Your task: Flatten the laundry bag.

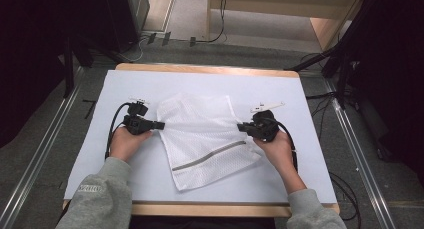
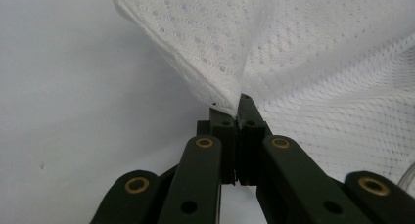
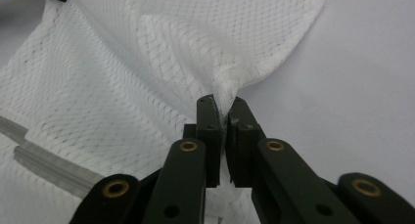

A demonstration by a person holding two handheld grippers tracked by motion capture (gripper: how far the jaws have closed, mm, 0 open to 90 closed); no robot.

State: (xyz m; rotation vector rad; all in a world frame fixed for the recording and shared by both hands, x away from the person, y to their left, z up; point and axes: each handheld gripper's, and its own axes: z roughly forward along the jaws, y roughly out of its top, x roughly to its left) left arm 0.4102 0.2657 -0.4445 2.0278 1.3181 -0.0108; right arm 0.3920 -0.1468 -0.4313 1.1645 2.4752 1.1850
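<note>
Mesh laundry bag (image 1: 205,139), white, lies mid-desk (image 1: 280,89) on the white sheet, grey zipper (image 1: 210,156) across its near part. I can't tell whether anything is inside; it looks flat. My left tongs (image 1: 161,125) are pressed together, pinching the bag's left edge; right tongs (image 1: 241,127) likewise pinch the right edge. Fabric bunches at both pinch points. Bag partly cut off in both gripper views.
</note>
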